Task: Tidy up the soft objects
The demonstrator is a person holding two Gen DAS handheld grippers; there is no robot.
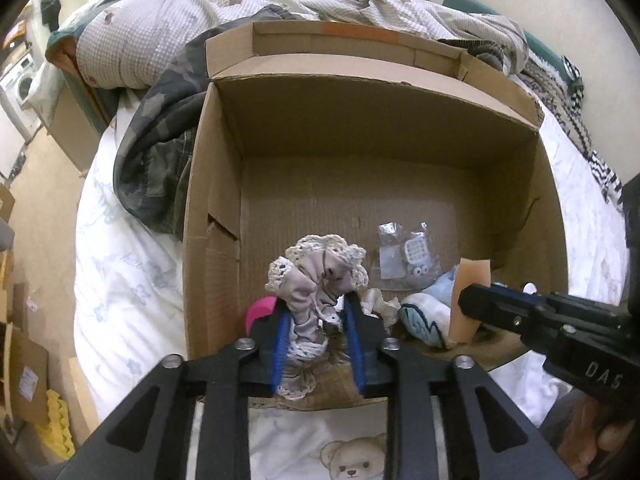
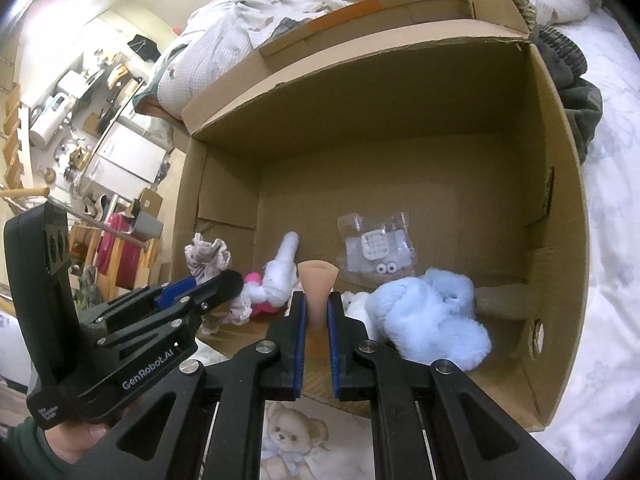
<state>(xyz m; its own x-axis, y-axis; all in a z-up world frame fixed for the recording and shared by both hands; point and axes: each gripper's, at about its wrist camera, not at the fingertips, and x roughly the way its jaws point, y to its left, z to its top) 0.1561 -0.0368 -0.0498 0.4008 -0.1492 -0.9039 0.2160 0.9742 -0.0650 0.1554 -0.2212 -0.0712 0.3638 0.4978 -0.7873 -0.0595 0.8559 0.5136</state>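
An open cardboard box (image 1: pixel 400 128) (image 2: pixel 400 92) lies on the bed. My left gripper (image 1: pixel 318 316) is shut on a grey lace-trimmed scrunchie (image 1: pixel 316 276), held just over the box's near edge; the scrunchie also shows in the right wrist view (image 2: pixel 206 256). My right gripper (image 2: pixel 317 308) is shut on a peach soft piece (image 2: pixel 318 280), which also shows in the left wrist view (image 1: pixel 472 284), over the near edge. Inside the box lie a pale blue plush (image 2: pixel 432 312), a white soft toy (image 2: pixel 282 268), a pink item (image 1: pixel 260 308) and a small plastic bag (image 1: pixel 404 254).
A rumpled quilt (image 1: pixel 200 20) and a camouflage garment (image 1: pixel 160 152) lie behind and left of the box. A white sheet (image 1: pixel 120 264) with a teddy-bear print (image 1: pixel 352 460) covers the bed. Cardboard boxes (image 1: pixel 24 376) stand on the floor at left.
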